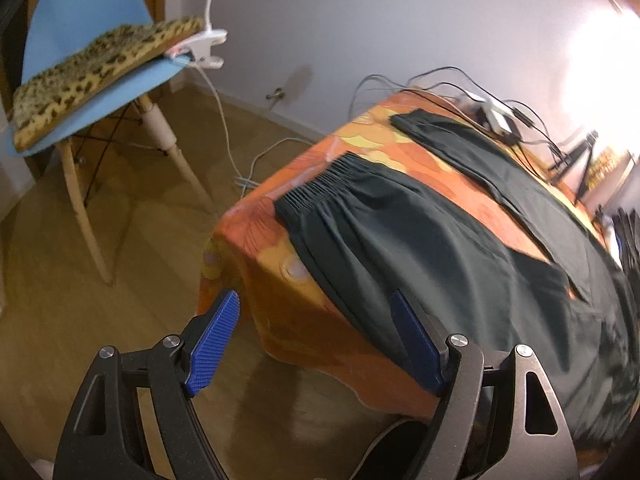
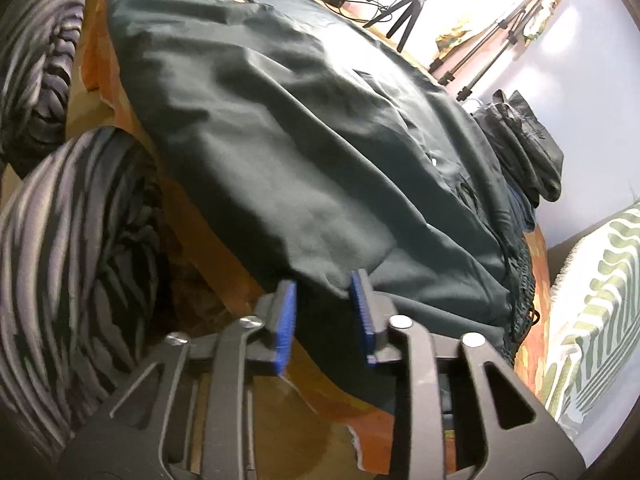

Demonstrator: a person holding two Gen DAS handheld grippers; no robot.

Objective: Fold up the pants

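Dark green pants [image 1: 420, 240] lie spread over a table covered with an orange patterned cloth [image 1: 288, 320]. One leg end with an elastic cuff [image 1: 320, 184] lies near the table corner; the other leg [image 1: 480, 152] runs further back. My left gripper [image 1: 316, 300] is open and empty, by the table's near corner, its right finger [image 1: 416, 344] against the pants' hanging edge. In the right wrist view the pants [image 2: 300, 140] fill the table, the gathered waistband [image 2: 520, 280] at the right. My right gripper [image 2: 324, 284] is open, its fingertips at the pants' near edge.
A blue chair [image 1: 92, 40] with a leopard-print cushion [image 1: 100, 76] stands on the wooden floor at the left. Cables and a power strip [image 1: 496, 116] lie at the table's far end. Striped trouser legs [image 2: 60, 240], tripods [image 2: 480, 52], folded dark clothes [image 2: 524, 148] and a green-patterned cushion [image 2: 592, 308] surround the table.
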